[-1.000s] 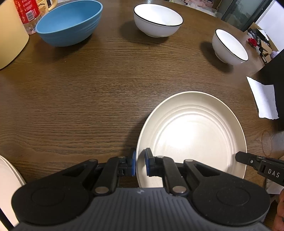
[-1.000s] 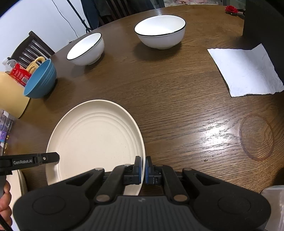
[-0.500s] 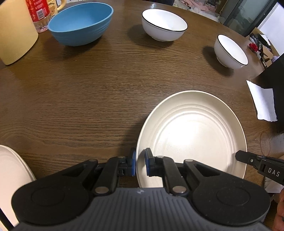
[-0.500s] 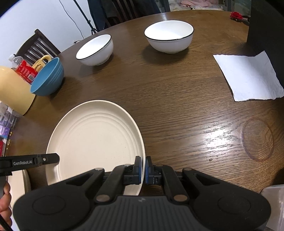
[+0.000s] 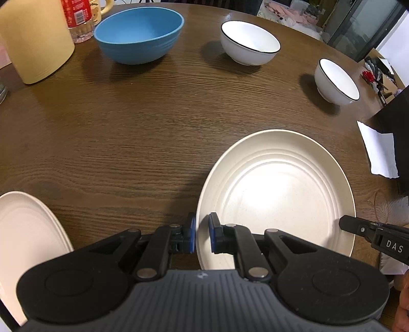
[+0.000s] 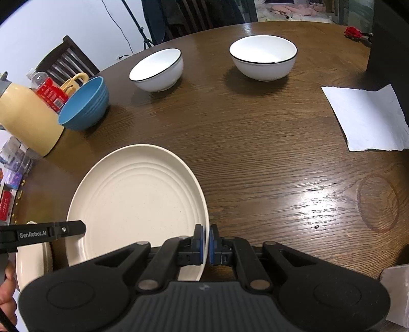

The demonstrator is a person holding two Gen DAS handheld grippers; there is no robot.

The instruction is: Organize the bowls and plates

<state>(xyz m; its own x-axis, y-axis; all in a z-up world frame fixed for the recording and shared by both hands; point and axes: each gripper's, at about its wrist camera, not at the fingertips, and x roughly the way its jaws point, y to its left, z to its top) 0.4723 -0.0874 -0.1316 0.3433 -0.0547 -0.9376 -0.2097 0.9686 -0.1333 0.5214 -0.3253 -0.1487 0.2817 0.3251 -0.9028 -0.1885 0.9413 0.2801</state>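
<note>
A cream ridged plate (image 5: 278,196) is held between both grippers above the brown table. My left gripper (image 5: 202,236) is shut on its left rim. My right gripper (image 6: 206,241) is shut on its right rim; the plate also shows in the right wrist view (image 6: 135,204). A second cream plate (image 5: 23,240) lies on the table at the lower left, also seen in the right wrist view (image 6: 30,263). A blue bowl (image 5: 139,33) and two white black-rimmed bowls (image 5: 249,42) (image 5: 336,80) stand at the far side.
A yellow container (image 5: 33,40), a red-labelled bottle (image 5: 78,18) and a yellow mug stand far left. A white paper napkin (image 6: 365,120) lies at the right beside a black box (image 5: 393,120). A chair (image 6: 64,61) stands behind the table.
Both grippers have carried the plate leftward and up. The second plate at the lower left has come further into view and the bowls have shifted right in the left wrist view.
</note>
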